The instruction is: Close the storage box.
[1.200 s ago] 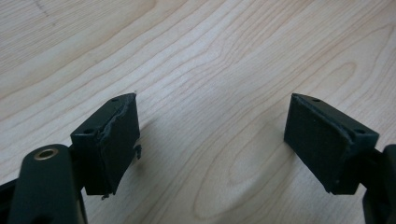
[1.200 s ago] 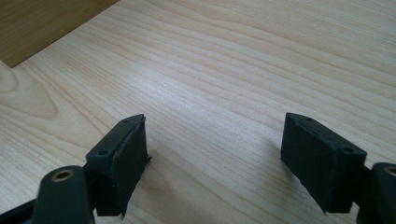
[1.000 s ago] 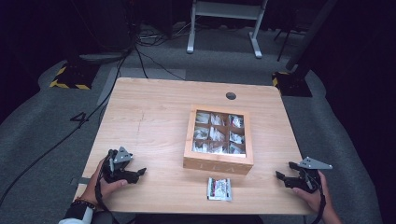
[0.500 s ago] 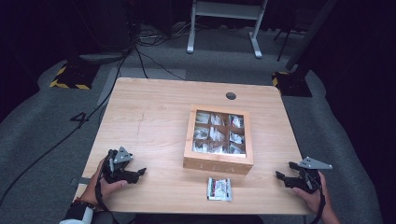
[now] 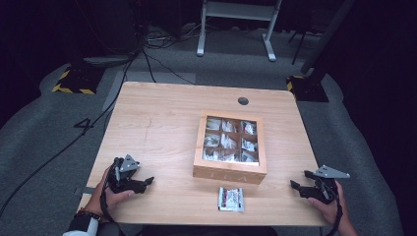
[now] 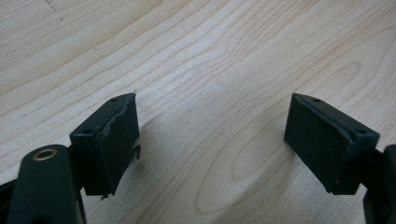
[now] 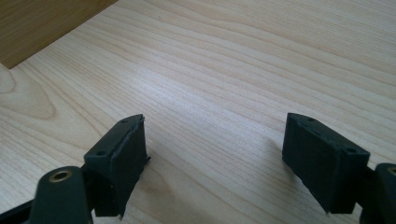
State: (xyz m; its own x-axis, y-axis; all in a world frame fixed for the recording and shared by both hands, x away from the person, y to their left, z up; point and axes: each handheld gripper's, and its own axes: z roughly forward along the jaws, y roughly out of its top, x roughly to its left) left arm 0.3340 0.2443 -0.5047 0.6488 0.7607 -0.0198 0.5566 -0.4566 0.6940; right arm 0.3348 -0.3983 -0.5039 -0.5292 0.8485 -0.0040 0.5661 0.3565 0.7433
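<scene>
A wooden tea box (image 5: 229, 173) sits on a wooden table (image 5: 162, 118), with a small sachet (image 5: 231, 199) lying just in front of it. The left gripper (image 5: 145, 182) and right gripper (image 5: 296, 186) rest near the table's front corners, well apart from the sachet, jaws wide and empty.

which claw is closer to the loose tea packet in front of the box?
Right, narrowly. The right claw sits open at the table's right edge, level with the tea packet. The left claw rests open farther off on the packet's other side.
</scene>
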